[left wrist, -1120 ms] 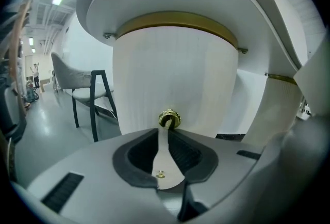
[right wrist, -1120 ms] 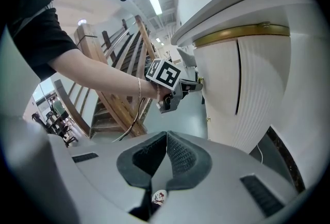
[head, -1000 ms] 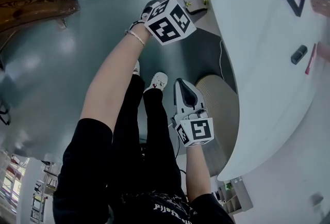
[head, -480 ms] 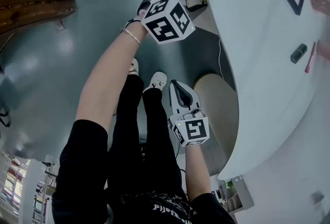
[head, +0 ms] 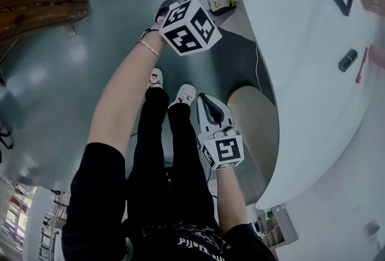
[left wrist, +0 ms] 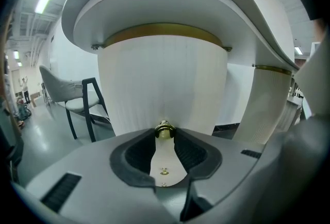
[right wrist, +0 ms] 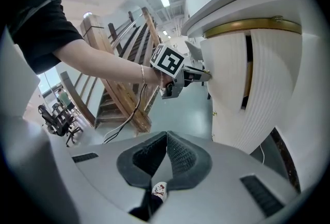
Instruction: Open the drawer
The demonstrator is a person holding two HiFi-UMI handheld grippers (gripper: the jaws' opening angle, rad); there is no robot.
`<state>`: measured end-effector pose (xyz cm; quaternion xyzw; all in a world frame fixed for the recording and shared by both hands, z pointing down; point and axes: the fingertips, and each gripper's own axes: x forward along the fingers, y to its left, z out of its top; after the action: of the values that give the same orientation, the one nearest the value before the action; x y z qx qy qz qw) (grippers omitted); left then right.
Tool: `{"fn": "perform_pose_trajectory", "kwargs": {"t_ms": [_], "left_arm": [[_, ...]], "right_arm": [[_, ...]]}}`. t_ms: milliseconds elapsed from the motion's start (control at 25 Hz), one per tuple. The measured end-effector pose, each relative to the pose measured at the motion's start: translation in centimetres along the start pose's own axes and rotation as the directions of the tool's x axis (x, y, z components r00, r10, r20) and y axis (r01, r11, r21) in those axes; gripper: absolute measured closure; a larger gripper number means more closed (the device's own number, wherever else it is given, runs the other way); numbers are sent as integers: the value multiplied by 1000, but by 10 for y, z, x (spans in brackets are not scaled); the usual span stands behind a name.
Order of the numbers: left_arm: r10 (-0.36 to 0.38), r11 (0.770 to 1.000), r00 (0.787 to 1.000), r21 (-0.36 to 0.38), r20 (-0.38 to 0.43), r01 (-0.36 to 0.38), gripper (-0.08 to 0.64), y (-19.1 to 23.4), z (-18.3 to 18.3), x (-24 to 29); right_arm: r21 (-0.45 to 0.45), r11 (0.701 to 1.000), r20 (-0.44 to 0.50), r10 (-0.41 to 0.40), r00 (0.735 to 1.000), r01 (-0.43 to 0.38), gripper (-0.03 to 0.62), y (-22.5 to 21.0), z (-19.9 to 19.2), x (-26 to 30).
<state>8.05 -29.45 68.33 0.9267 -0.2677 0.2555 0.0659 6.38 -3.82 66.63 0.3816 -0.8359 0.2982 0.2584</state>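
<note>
Brass is what I'm watching: the small brass knob sits right at the tips of my left gripper, whose jaws are closing on it, the ribbed pads meeting it from either side, so I read that hand as clamped on the knob. The knob belongs to the drawer, a curved, ribbed white front tucked under the desk top. From the left gripper view it fills the frame from 9 to 3 o'clock with the knob low at 6; in the head view it lies at about 1 o'clock. My right gripper is clenched on nothing, jaws together, hanging at my side near 6 o'clock of the left one. The drawer looks fully closed, so the pull is yet to come. My worry is the shallow bite: only the pad tips hold a smooth round knob, and a sharp tug could pop them off. Pulling at an angle to the curved front could also jam it.
</note>
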Motion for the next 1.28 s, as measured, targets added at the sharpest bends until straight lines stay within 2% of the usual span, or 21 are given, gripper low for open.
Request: {"fn": "perform_pose_trajectory", "kwargs": {"t_ms": [320, 1000, 1200, 1280], "left_arm": [[-6, 999, 1000, -48, -23, 5, 434, -1, -10, -17], [-25, 996, 993, -92, -113, 15, 433, -4, -26, -48], [-23, 992, 993, -129, -116, 8, 433, -5, -29, -54], [-23, 989, 994, -149, -108, 7, 433, -5, -30, -57]], "right_arm": [[-1, 1000, 11, 1, 1000, -1, 565, 12, 7, -3], [2, 1000, 28, -13, 1000, 12, 565, 24, 25, -25], [20, 1000, 39, -15, 999, 14, 565, 27, 29, -29], [66, 998, 53, -18, 998, 15, 565, 28, 31, -31]]}}
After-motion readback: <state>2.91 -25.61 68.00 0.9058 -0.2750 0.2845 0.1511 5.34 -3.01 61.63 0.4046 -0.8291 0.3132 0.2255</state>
